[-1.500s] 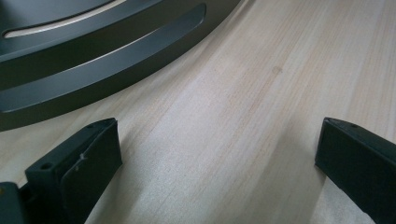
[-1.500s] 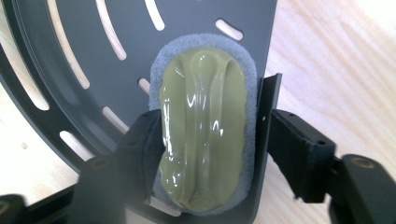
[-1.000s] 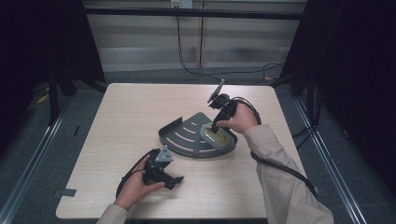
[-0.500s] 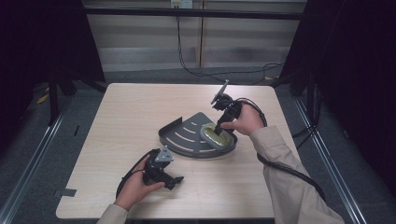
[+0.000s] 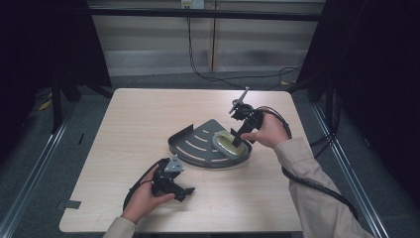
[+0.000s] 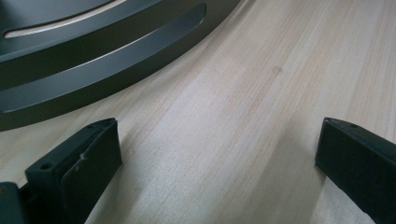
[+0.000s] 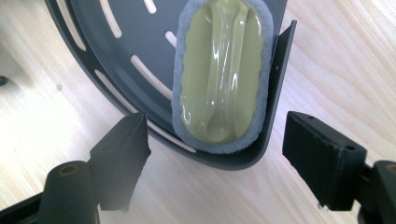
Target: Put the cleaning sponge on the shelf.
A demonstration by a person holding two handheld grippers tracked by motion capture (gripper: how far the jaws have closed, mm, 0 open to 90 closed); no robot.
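Note:
A dark grey slotted tray [image 5: 195,146], shaped like a quarter circle, lies in the middle of the table. In its right corner rests an oval sponge [image 5: 228,143] with a glossy yellow-green top. My right gripper [image 5: 238,140] hangs tilted just above that corner. In the right gripper view it is open [image 7: 217,140], its jaws standing either side of the sponge [image 7: 222,74] and the tray's rounded corner [image 7: 261,140] without touching them. My left gripper [image 5: 184,191] rests low near the front edge, open [image 6: 219,140] over bare wood, with the tray's curved rim [image 6: 93,60] just ahead.
The wooden table [image 5: 138,119] has free room on its left and far sides. Cables [image 5: 317,186] trail from the right gripper past the sleeve. Dark frame posts and a metal rail [image 5: 39,158] border the table.
My right hand and gripper have shifted slightly to the right over the tray's corner. The left gripper has stayed put.

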